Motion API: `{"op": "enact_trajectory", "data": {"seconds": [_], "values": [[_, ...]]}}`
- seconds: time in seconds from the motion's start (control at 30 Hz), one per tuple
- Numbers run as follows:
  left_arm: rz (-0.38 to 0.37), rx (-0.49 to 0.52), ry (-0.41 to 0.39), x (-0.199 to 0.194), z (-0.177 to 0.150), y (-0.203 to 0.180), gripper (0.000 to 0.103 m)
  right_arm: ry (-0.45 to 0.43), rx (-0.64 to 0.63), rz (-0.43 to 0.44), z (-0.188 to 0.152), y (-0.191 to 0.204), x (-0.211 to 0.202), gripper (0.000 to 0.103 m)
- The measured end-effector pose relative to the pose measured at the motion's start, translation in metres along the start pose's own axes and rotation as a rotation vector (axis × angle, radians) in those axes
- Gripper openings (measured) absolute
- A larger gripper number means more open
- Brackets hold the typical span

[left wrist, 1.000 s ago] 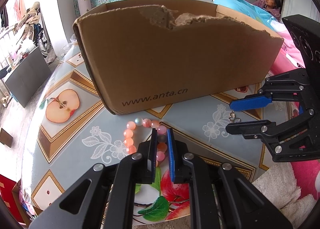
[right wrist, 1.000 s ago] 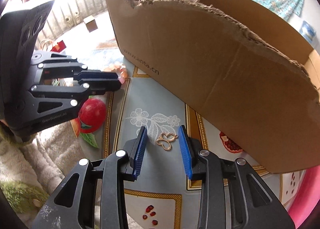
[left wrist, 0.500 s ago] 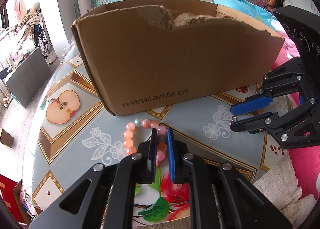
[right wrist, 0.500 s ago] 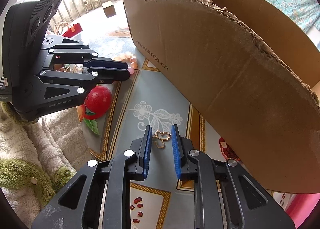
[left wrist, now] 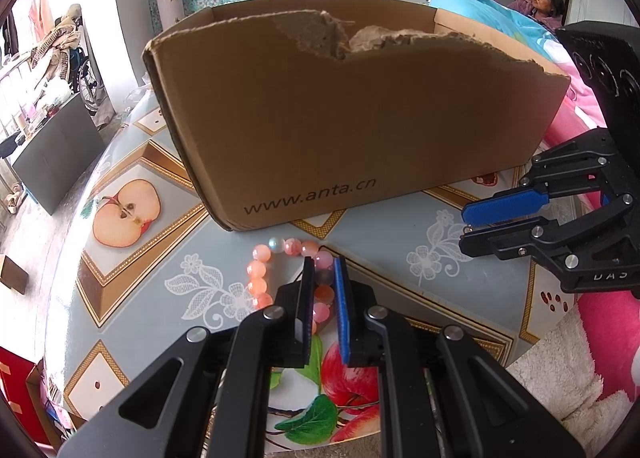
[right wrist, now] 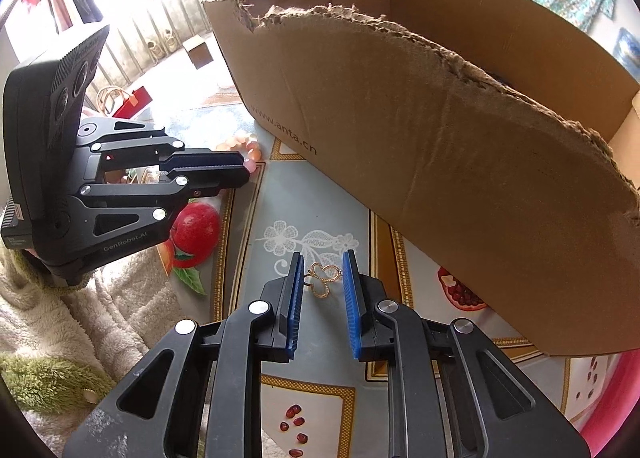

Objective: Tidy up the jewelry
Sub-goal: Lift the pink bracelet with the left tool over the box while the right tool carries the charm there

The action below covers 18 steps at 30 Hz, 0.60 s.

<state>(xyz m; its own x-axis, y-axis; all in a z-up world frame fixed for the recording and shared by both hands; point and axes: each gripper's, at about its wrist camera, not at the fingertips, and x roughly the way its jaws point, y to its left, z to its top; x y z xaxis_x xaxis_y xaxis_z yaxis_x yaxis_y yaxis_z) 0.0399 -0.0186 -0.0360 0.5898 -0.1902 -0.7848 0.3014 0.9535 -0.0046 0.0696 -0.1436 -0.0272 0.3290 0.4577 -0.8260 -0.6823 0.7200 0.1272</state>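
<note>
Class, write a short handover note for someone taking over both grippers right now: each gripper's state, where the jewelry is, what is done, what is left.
Left gripper: closed on one side of the pink bead bracelet, which lies on the table just in front of the cardboard box.
Right gripper: open, fingers either side of the small gold ornament on the table; no grip yet.
Done: both pieces reached; nothing visibly lifted.
Left: close the right gripper on the ornament, then lift both pieces, probably into the box. The box's near wall is high and torn, so lift well over it.
</note>
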Motion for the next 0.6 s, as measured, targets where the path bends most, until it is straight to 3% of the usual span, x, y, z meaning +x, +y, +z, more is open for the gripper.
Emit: {"op": "enact_trajectory", "data": {"seconds": [0.6], "values": [[0.01, 0.002, 0.006, 0.001, 0.001, -0.001, 0.009, -0.124, 0.258, 0.059, -0.013, -0.015, -0.023, 0.017]]}}
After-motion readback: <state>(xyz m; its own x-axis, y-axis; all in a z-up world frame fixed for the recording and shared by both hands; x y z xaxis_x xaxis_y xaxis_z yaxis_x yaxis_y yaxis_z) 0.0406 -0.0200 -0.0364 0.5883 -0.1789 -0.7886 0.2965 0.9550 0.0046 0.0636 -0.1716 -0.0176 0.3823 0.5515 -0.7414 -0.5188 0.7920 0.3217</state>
